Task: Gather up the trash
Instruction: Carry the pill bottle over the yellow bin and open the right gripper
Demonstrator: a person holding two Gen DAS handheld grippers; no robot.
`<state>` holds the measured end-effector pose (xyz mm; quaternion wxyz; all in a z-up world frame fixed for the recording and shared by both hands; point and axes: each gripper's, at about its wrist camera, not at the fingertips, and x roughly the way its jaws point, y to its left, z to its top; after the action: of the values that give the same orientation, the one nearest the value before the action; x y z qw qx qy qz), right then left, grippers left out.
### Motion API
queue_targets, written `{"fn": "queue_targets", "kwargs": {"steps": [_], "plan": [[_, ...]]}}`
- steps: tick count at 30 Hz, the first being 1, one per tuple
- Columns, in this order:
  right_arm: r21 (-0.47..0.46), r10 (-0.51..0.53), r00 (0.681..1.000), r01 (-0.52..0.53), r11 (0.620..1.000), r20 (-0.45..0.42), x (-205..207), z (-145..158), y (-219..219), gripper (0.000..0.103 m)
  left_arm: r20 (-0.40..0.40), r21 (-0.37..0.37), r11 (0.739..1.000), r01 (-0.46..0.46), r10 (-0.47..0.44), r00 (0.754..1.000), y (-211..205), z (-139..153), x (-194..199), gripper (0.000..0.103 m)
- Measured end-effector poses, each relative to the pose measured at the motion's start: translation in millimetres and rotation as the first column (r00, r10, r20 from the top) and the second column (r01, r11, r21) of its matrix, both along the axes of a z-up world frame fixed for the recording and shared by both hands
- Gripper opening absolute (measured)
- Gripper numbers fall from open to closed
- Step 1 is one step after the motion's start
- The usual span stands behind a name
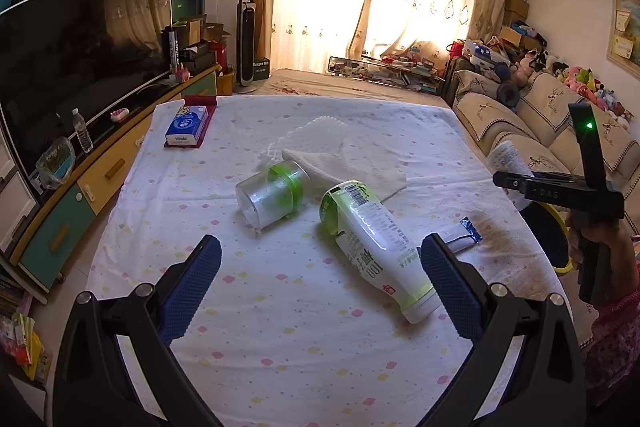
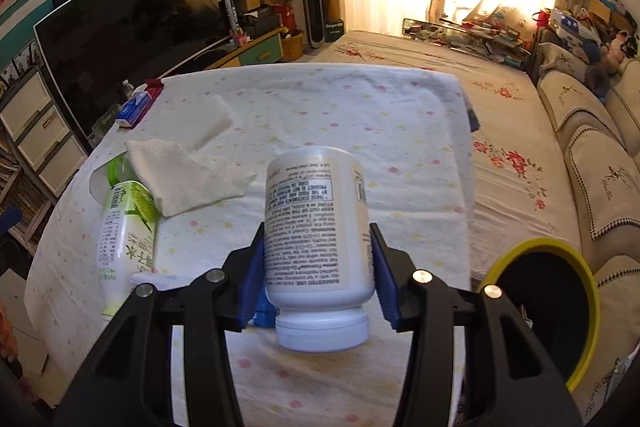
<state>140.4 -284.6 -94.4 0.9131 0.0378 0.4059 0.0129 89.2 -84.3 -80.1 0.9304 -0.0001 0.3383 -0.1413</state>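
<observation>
a: where's the pill bottle (image 2: 318,247) against the bin (image 2: 554,311)?
b: clamped cap-down in the right gripper (image 2: 318,267), long axis up the frame; the yellow-rimmed bin sits lower right, just beside it
a: and the left gripper (image 1: 320,279)?
b: spread wide and empty, with the green drink bottle (image 1: 372,247) lying slantwise between its fingers (image 1: 192,287), base toward the right one
</observation>
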Motion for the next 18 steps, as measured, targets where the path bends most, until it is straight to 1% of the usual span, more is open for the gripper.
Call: {"fn": "queue_targets", "kwargs": {"steps": [3,6,9,12,15,18], "plan": [[0.0,-0.084,0.996,0.084,0.996,-0.003,-15.6,-5.3,-34.4,0.046,0.0,0.0,1.0,0.001,-0.001,1.0,-0.2,0.1,0.2,0.098],[0.018,-0.187,0.982,0.187,0.982,-0.018,-31.0,-14.9,-74.6,0.046,-0.001,0.0,1.0,0.0,0.0,1.0,-0.7,-0.3,0.2,0.098],[0.013,-0.296,0.954,0.297,0.955,-0.039,-45.5,-28.8,-114.1,0.046,-0.01,0.002,1.0,-0.003,0.003,1.0,-2.0,-2.1,1.0,0.098],[0.02,-0.375,0.924,0.378,0.926,-0.076,-54.2,-46.0,-148.0,0.046,-0.021,0.002,1.0,-0.004,0.004,1.0,-4.1,-4.4,2.8,0.098],[0.011,-0.433,0.895,0.436,0.9,-0.113,-57.0,-65.0,-171.0,0.046,-0.03,0.005,1.0,0.0,0.0,1.0,-8.5,-6.4,4.1,0.098],[0.017,-0.457,0.877,0.464,0.886,-0.148,-57.2,-83.3,-185.2,0.046,-0.035,0.015,1.0,0.008,-0.007,0.999,-13.4,-8.0,5.6,0.098]]}}
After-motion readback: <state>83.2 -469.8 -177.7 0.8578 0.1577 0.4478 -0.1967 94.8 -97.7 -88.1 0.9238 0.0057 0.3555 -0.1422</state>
